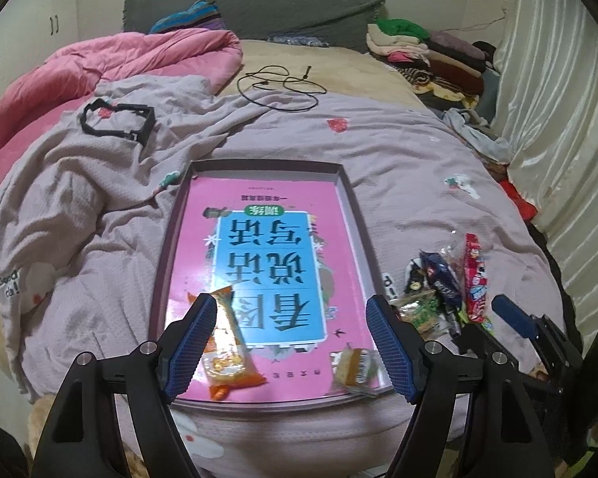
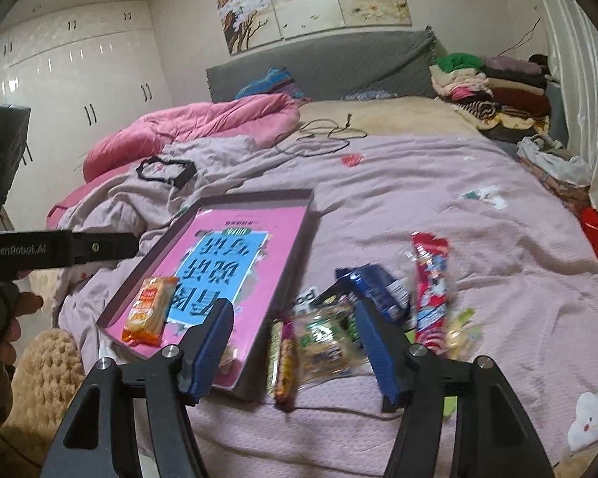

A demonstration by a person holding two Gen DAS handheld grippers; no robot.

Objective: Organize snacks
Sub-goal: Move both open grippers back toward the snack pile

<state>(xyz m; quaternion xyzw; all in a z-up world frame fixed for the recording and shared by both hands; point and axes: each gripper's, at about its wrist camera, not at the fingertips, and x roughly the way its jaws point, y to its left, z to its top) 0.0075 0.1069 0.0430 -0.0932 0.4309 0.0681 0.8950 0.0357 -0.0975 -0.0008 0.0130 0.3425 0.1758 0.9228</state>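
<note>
A shallow box tray [image 1: 349, 183] [image 2: 299, 235] lies on the bed with a pink book in it. An orange snack pack [image 1: 229, 352] [image 2: 149, 308] and a small yellow-white snack [image 1: 357, 366] lie on the book. My left gripper [image 1: 291, 352] is open above the tray's near end, empty. Loose snacks lie right of the tray: a red stick pack [image 1: 474, 283] [image 2: 430, 286], a dark blue pack [image 1: 442, 279] [image 2: 374, 286], a green-white pack [image 2: 325, 342] and a long red-yellow bar [image 2: 283, 362]. My right gripper [image 2: 295, 352] is open over the green-white pack and the bar.
The bed is covered by a lilac sheet [image 2: 498, 259] with a pink duvet [image 1: 99, 67] at the far left. A black frame [image 1: 117, 121] and a black cable [image 1: 283, 87] lie beyond the tray. Folded clothes [image 2: 498, 91] are stacked at the far right.
</note>
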